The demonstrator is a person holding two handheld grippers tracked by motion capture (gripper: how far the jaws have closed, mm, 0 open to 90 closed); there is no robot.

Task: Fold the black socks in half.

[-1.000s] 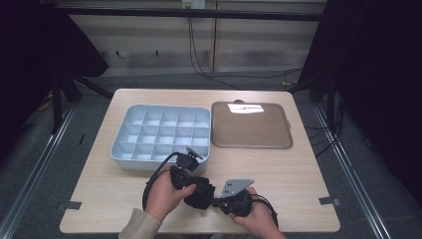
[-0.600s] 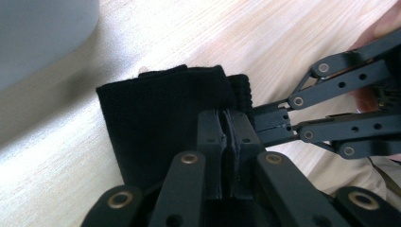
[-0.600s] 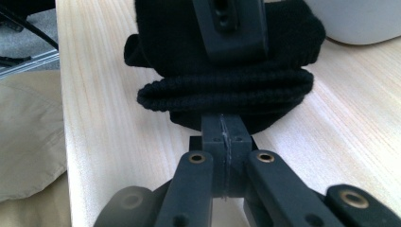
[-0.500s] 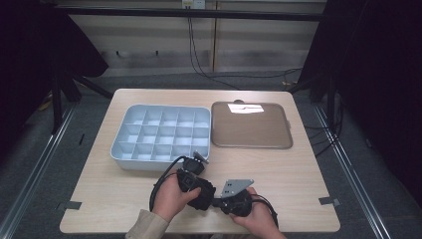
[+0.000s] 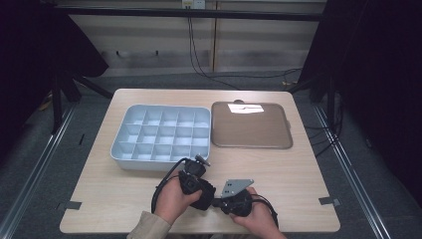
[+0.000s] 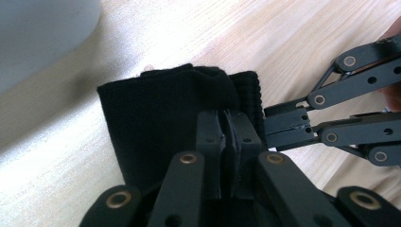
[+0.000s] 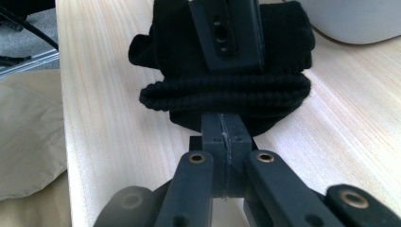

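Note:
A black knitted sock (image 6: pixel 156 118), folded with a ribbed cuff (image 7: pixel 227 92), lies on the wooden table near its front edge. In the left gripper view my left gripper (image 6: pixel 230 135) is shut on the sock from above. From the other side my right gripper (image 7: pixel 222 130) is shut with its tips at the ribbed cuff, pinching its edge. The high view shows both hands close together at the front middle of the table, the left gripper (image 5: pixel 195 185) over the sock (image 5: pixel 205 198) and the right gripper (image 5: pixel 219 203) pointing left at it.
A pale blue tray (image 5: pixel 149 163) with several compartments stands just behind the hands. To its right lies a flat brown tray (image 5: pixel 251 132) with a white slip (image 5: pixel 245 108) at its far edge. Bare tabletop (image 5: pixel 298 184) lies at the right.
The left hand and its gripper have shifted slightly toward the front and right, closer to the right gripper. The right hand has hardly moved.

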